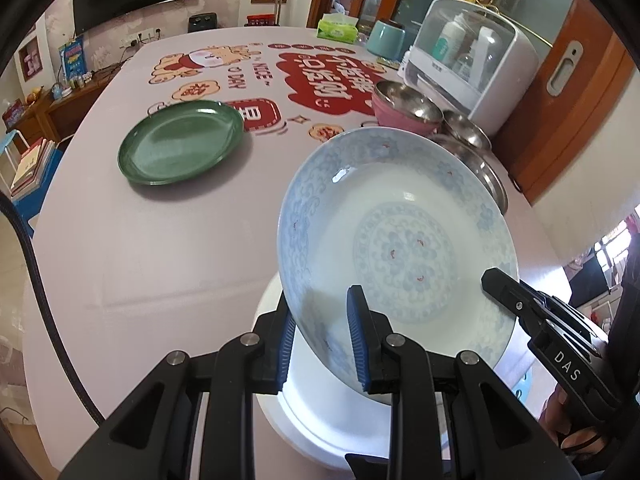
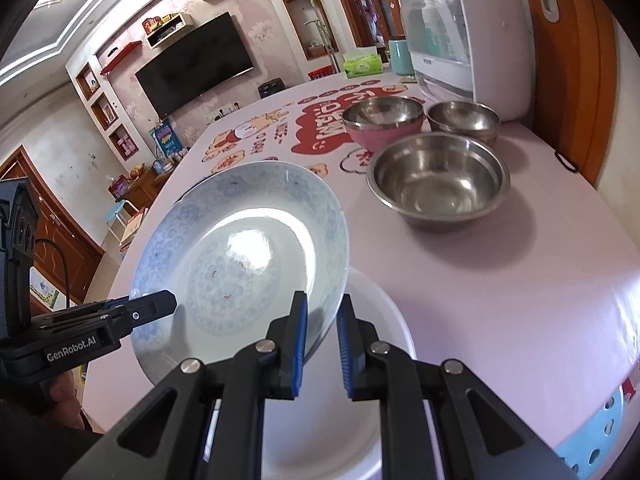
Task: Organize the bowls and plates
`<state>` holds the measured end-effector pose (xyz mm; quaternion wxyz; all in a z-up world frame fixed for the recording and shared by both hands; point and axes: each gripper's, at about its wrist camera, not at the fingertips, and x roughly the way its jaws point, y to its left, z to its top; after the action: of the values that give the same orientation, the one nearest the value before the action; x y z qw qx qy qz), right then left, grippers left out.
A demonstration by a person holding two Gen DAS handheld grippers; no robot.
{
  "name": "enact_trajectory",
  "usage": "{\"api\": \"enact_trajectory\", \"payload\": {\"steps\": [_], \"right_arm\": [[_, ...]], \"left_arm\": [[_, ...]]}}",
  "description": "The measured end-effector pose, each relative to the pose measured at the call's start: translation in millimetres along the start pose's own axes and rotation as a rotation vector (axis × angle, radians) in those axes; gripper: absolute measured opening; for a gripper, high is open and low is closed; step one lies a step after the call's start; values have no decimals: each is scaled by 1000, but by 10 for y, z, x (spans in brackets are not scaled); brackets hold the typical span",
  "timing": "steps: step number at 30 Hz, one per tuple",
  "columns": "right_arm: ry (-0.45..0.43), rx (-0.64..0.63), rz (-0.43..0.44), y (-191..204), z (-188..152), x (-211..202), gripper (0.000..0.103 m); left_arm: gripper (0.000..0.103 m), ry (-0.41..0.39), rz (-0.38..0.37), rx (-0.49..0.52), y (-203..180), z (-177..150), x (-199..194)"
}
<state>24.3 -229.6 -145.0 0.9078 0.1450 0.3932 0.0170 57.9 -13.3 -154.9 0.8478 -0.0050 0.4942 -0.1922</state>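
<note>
Pinching opposite edges of one patterned plate [image 1: 396, 248], both hand-held grippers hold it tilted above a white plate [image 2: 360, 392] that lies on the bench [image 1: 160, 260]. The left hand-held gripper [image 1: 320, 336] points steeply down, its blue ribbed pads closed on the near rim, one pad inside the dish and one behind it. The right hand-held gripper [image 2: 322, 340] angles down less sharply and clamps the rim on the other side in the same way; in the left view its black finger reaches the plate's edge from the right, with a bit of a hand [image 1: 560, 420] beneath it.

The held plate is round, shallow and glossy, white with pale blue scrollwork and small red marks. The white plate under it is plain and smooth, largely covered by the grippers and the held plate. A green plate [image 1: 182, 148], glossy with a raised rim, sits well apart toward the bench's far left. Three steel bowls [image 2: 438, 180] and a pink bowl [image 2: 382, 128] with a metal lining stand to the right; in the left view they are partly hidden behind the held plate. A printed pink cloth covers the bench.
</note>
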Motion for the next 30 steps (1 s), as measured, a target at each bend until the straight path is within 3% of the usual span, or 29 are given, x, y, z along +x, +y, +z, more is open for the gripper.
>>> {"api": "enact_trajectory", "payload": {"steps": [22,30], "right_arm": [[174,5,-50,-128,-503,105,14],[219,-19,-51,-113,-536,196,14]], "left_arm": [[24,220,-4,-12,-27,-503,402],[24,248,-2,-15,-1,-541,462]]}}
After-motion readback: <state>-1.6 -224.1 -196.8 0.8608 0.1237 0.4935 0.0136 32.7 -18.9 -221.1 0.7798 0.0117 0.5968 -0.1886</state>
